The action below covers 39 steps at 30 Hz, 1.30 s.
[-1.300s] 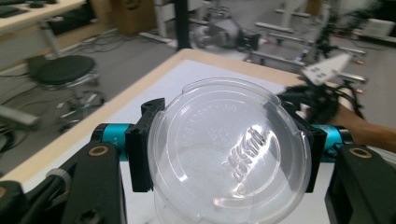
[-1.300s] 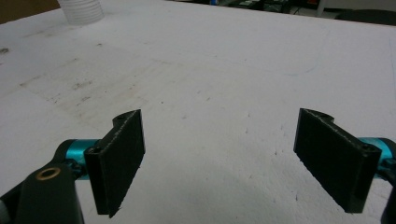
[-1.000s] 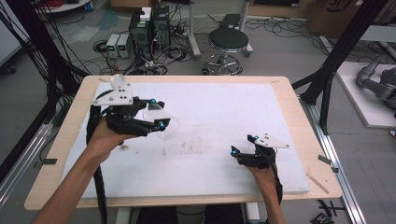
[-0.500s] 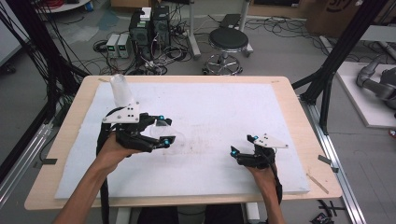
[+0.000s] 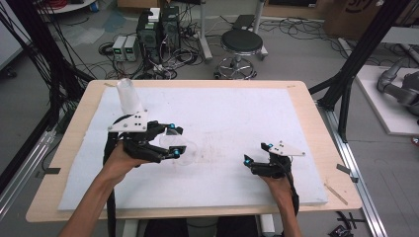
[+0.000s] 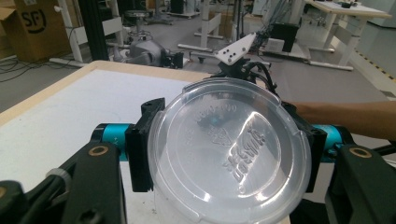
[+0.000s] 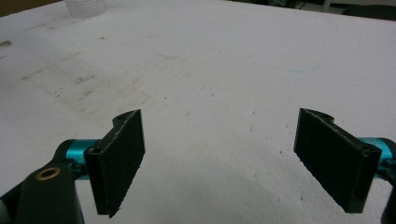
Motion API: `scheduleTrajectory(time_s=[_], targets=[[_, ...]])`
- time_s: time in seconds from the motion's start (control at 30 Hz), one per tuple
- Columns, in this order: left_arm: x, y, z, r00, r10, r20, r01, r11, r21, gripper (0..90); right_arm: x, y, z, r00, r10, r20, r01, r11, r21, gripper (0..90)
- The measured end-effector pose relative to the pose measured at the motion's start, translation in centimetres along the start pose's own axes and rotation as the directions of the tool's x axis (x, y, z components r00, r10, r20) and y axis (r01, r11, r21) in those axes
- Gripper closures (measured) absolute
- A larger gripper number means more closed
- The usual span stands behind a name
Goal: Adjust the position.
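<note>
My left gripper (image 5: 174,140) is shut on a clear plastic cup (image 5: 182,148) held on its side just over the white mat (image 5: 237,118). In the left gripper view the cup's round embossed base (image 6: 229,154) faces the camera, squeezed between the two black pads (image 6: 139,156). A stack of clear cups (image 5: 127,96) stands upright at the mat's far left, behind that hand. My right gripper (image 5: 254,153) rests low at the near right, open, with bare mat between its pads (image 7: 119,154). The right gripper's grey plate (image 6: 236,49) also rises behind the cup.
The white mat covers a wooden table (image 5: 316,123). The cup stack's base (image 7: 85,5) lies far across the mat from the right gripper. A stool (image 5: 241,44) and electronics boxes (image 5: 158,27) stand on the floor beyond the table. A forearm (image 6: 345,116) reaches in at the right.
My left hand has come down and toward the near edge with the cup, away from the stack, which now stands uncovered. The right gripper has not moved.
</note>
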<state>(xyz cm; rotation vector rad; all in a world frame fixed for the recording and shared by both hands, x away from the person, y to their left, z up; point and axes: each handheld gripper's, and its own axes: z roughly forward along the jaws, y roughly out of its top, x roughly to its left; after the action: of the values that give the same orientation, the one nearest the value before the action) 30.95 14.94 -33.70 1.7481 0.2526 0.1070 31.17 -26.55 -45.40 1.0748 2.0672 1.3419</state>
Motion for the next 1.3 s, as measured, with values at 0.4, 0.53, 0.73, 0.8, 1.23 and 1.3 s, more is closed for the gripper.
scheduleTrajectory(time_s=[0.4, 0.53, 0.73, 0.8, 1.23, 1.3], targets=[[-0.4, -0.7, -0.3, 0.9998, 0.014, 0.017, -0.013, 0.9993, -0.035, 39.7, -0.1, 0.9, -0.5, 0.9983, -0.027, -0.051, 0.026, 1.000, -0.016, 16.4], [-0.1, -1.3, -0.2, 0.9995, 0.000, 0.031, 0.001, 0.9985, -0.055, 39.7, 0.2, 2.5, -1.1, 0.9899, -0.043, -0.135, 0.040, 0.999, -0.027, 16.5], [0.3, -1.7, -0.3, 0.9987, -0.014, 0.049, 0.018, 0.9971, -0.074, 39.8, 0.9, 4.5, -1.5, 0.9680, -0.102, -0.229, 0.090, 0.994, -0.063, 16.5], [0.3, -1.7, -0.3, 0.9984, -0.016, 0.053, 0.021, 0.9963, -0.083, 40.0, 1.4, 5.3, -1.7, 0.9537, -0.127, -0.273, 0.110, 0.991, -0.076, 16.5], [-0.1, -1.5, 0.0, 0.9982, -0.013, 0.059, 0.018, 0.9960, -0.088, 40.2, 4.8, 9.7, -1.5, 0.8286, -0.247, -0.502, 0.176, 0.967, -0.185, 16.4], [-0.3, -1.4, 0.2, 0.9978, -0.012, 0.065, 0.018, 0.9958, -0.090, 40.3, 5.1, 9.9, -1.4, 0.8171, -0.250, -0.520, 0.176, 0.966, -0.186, 16.4]])
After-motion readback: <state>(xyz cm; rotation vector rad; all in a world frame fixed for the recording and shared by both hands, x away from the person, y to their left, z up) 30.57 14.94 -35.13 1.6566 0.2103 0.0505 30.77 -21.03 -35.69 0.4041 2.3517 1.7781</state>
